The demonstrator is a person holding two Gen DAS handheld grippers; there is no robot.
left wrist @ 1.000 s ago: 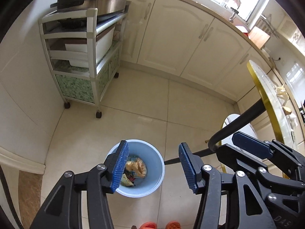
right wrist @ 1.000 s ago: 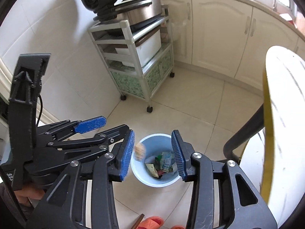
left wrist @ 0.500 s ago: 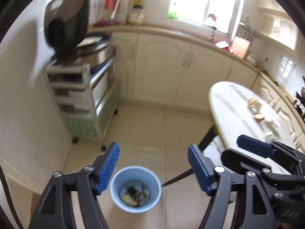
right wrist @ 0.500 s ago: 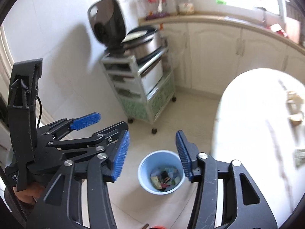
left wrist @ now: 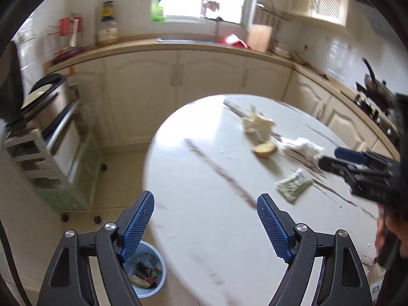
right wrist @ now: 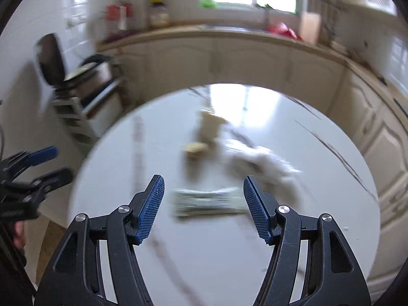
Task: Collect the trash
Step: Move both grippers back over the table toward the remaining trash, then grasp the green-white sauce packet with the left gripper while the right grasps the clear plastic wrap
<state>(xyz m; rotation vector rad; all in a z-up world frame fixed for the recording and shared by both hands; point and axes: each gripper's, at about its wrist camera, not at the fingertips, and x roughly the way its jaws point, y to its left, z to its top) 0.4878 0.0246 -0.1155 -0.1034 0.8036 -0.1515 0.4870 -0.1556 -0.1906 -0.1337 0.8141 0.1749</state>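
Left wrist view: left gripper (left wrist: 205, 225) with jaws spread wide, nothing between the pads, held over the near-left edge of the round white table (left wrist: 204, 242). Blue trash bin (left wrist: 146, 274) on the floor just off that edge, wrappers inside. On the table, toward its far-right side: green-and-white packet (left wrist: 293, 185), bread piece (left wrist: 264, 149), crumpled yellowish wrapper (left wrist: 257, 125), white tissue wad (left wrist: 303, 148); the last three close together, packet apart and nearer. Right gripper (left wrist: 357, 165) enters from the right edge, beside the tissue.

Right wrist view, heavily blurred: right gripper (right wrist: 202, 207) also wide open and empty, packet (right wrist: 207, 201) lying on the table framed between its fingers, not touched. Rolling shelf cart (right wrist: 86, 112) stands left of the table, by the wall
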